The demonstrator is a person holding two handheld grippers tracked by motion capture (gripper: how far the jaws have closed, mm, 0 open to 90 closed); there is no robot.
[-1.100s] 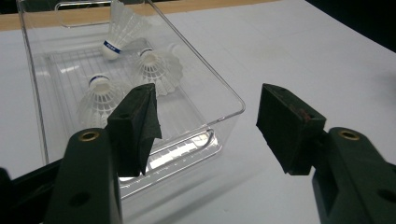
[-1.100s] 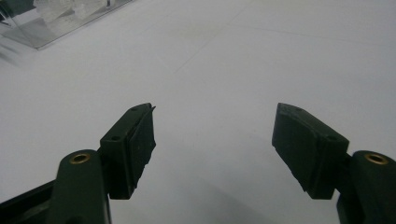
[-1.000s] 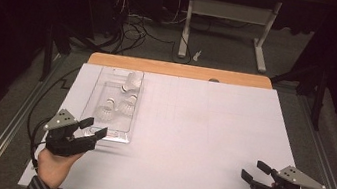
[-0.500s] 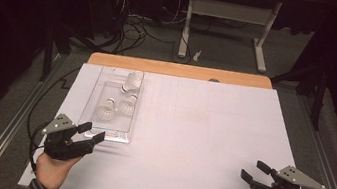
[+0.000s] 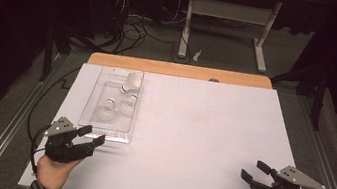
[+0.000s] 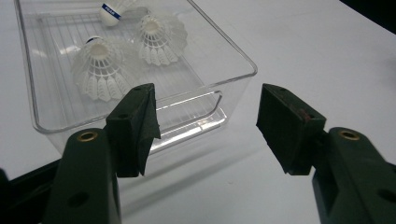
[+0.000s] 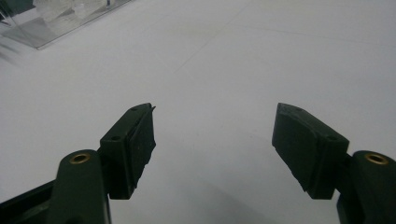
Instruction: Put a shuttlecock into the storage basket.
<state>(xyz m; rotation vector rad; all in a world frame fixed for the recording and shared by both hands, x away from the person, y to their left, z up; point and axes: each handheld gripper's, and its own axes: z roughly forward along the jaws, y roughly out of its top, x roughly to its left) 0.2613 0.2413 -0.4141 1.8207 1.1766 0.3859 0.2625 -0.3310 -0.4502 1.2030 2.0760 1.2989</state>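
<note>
Shuttlecocks (image 6: 100, 67), three of them, lie in the clear tray (image 5: 93, 123) at left of the frame; nothing is lifted yet. Both my left gripper (image 5: 91, 135) and right gripper (image 5: 255, 170) gape wide, holding nothing

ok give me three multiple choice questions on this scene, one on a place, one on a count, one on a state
1. Where does the clear plastic tray sit on the table?
A. far right corner
B. left side, just ahead of the left tool
C. middle of the near edge

2. How many shuttlecocks lie in the tray?
A. one
B. three
C. five

3. What state is the right tool in?
A. shut on a shuttlecock
C. shut on the tray's rim
B. open, holding nothing

Answers: 1 B, the high view shows the tray on the left, beyond that tool. 2 B, three white shuttlecocks show inside. 3 B, its jaws stand apart over bare white table.
</note>
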